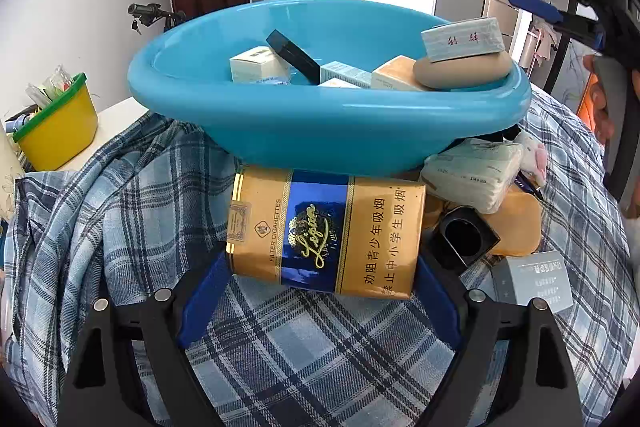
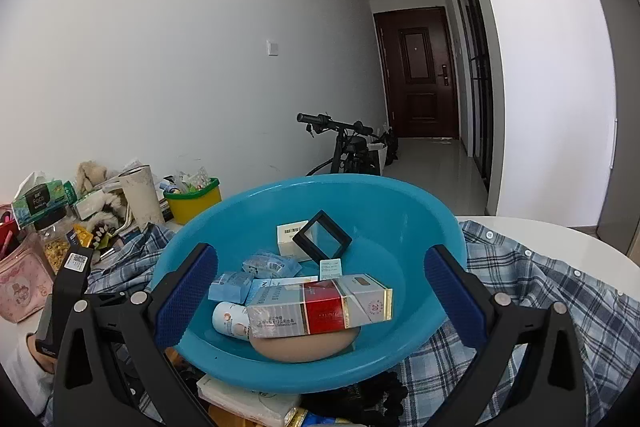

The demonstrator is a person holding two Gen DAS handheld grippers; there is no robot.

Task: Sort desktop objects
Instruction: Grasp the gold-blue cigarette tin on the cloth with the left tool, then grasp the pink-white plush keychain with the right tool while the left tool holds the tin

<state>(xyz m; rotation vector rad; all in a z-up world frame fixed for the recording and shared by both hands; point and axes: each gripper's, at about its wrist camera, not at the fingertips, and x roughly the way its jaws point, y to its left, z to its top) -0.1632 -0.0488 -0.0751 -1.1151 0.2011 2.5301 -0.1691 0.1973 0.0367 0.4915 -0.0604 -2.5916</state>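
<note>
Evidently the sorting is running toward the blue basin [image 1: 328,131], which is sitting in the middle of the worktop on a rumpled plaid shirt [image 1: 120,211] and is already holding several small boxes, a black frame and a tan oval pad.

Starting at the left, the yellow tub [image 1: 60,131] is standing off the shirt's edge, its contents too jumbled to name. Moving inward, the left tongs [image 1: 320,279] are bracketing the gold and blue cigarette pack [image 1: 324,231], which is lying flat against the basin's foot. The blue pads are meeting the pack's two short ends, so the tongs are looking closed on it, presumably to lift it over the rim. How firmly they are pressing is hard to judge, since the pack is covering the pad tips.

Further right, a pile of tissue packs, a black holder and a grey box is waiting beside the basin, partly tucked under it and only half visible.

At the far right, the right tongs [image 2: 320,291] are hanging wide apart and empty above the basin's near rim, likely standing by. The silver and red pack [image 2: 320,307] is resting on the pad inside.
</note>
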